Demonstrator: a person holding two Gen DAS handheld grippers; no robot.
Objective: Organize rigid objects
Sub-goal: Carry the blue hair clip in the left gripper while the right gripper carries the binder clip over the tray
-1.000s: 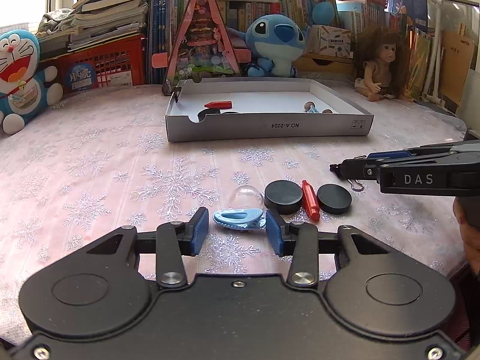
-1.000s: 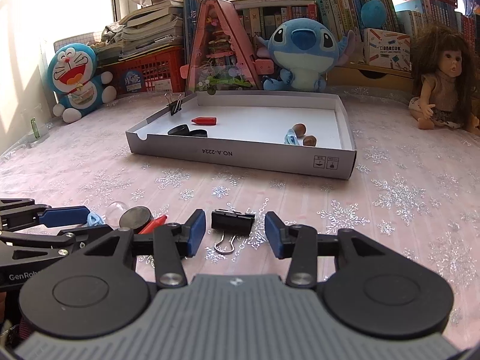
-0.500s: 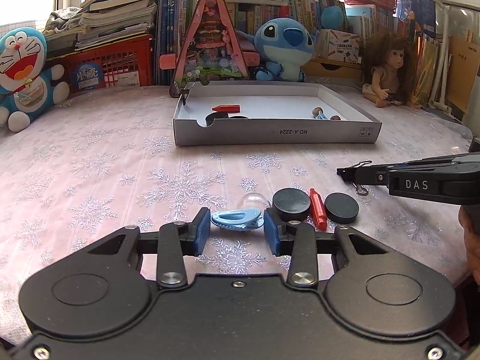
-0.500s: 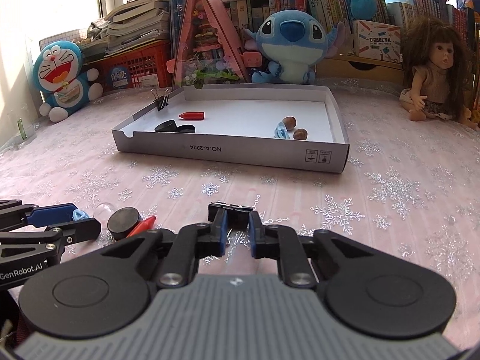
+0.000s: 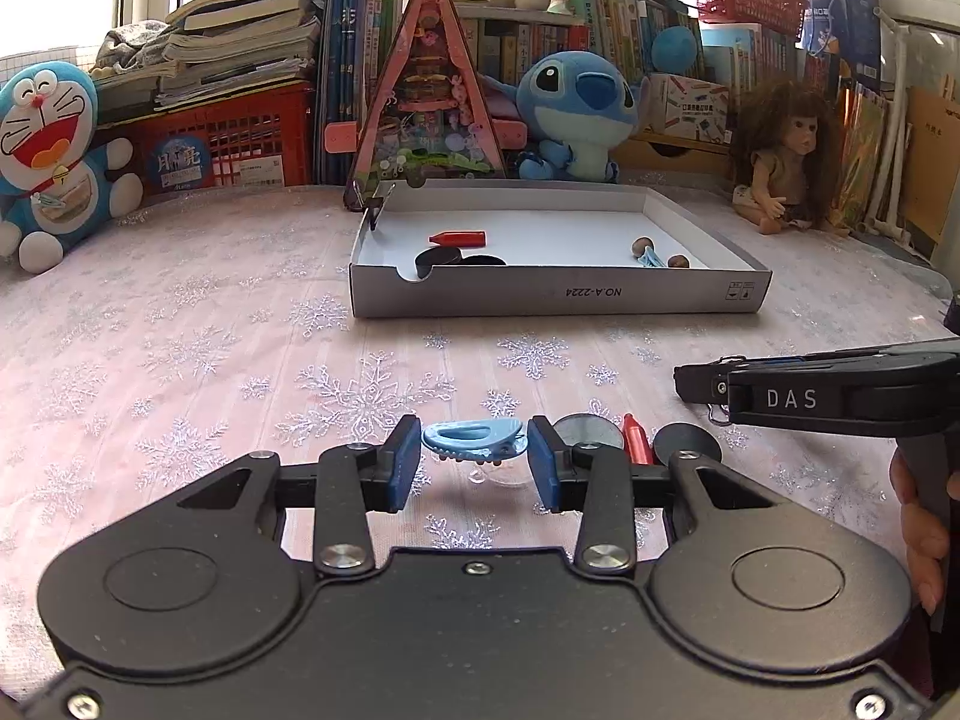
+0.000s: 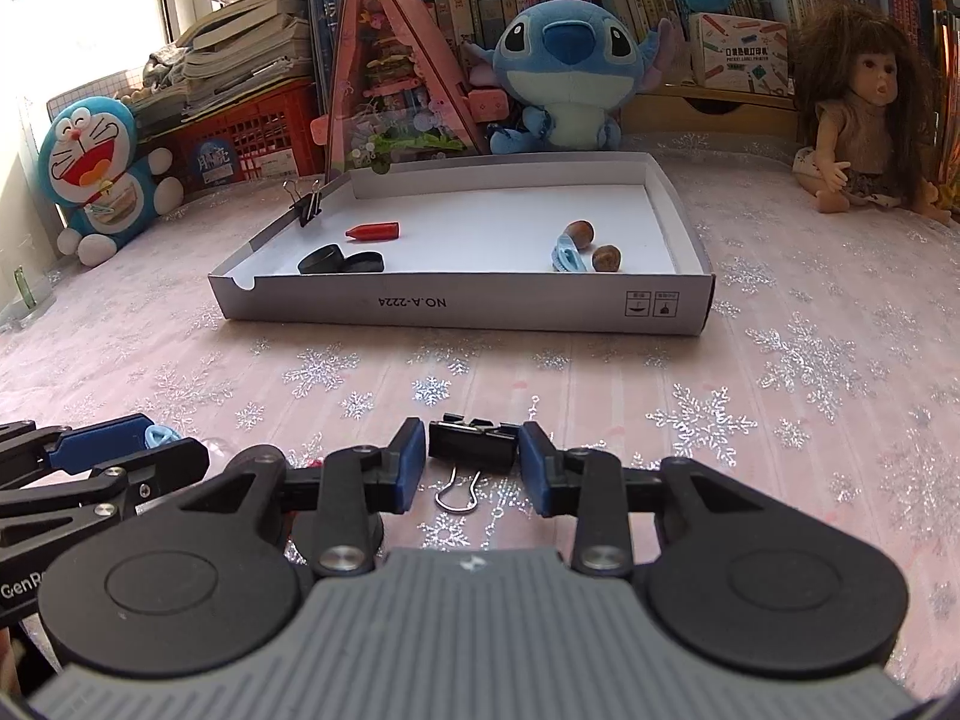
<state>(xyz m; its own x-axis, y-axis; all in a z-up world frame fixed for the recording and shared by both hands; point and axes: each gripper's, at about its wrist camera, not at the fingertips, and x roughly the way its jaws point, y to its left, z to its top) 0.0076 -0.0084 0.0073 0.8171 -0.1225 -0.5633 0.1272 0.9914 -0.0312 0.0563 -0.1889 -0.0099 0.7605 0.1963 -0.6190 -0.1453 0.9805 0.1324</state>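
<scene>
My left gripper point(image 5: 474, 456) is shut on a light blue hair clip point(image 5: 474, 443), its pads on both ends, holding it just above a clear dome point(image 5: 480, 475). In the right wrist view my right gripper point(image 6: 473, 459) straddles a black binder clip point(image 6: 473, 443) whose wire handle points toward me. Its jaws are opening, and slim gaps show at the pads. Beside the left gripper two black discs point(image 5: 585, 429) and a red crayon point(image 5: 636, 444) lie on the cloth. The grey box point(image 5: 558, 294) stands farther back.
In the box point(image 6: 456, 303) lie a red crayon point(image 6: 373, 231), black rings point(image 6: 339, 261), two nuts point(image 6: 581, 234) and a blue clip point(image 6: 567, 257); a binder clip point(image 6: 307, 204) grips its rim. Plush toys, a doll point(image 6: 864, 120), books and a red crate line the back.
The left gripper has lifted the blue hair clip a little off the cloth. The right jaws narrowed at the binder clip half a second ago and have since widened around it.
</scene>
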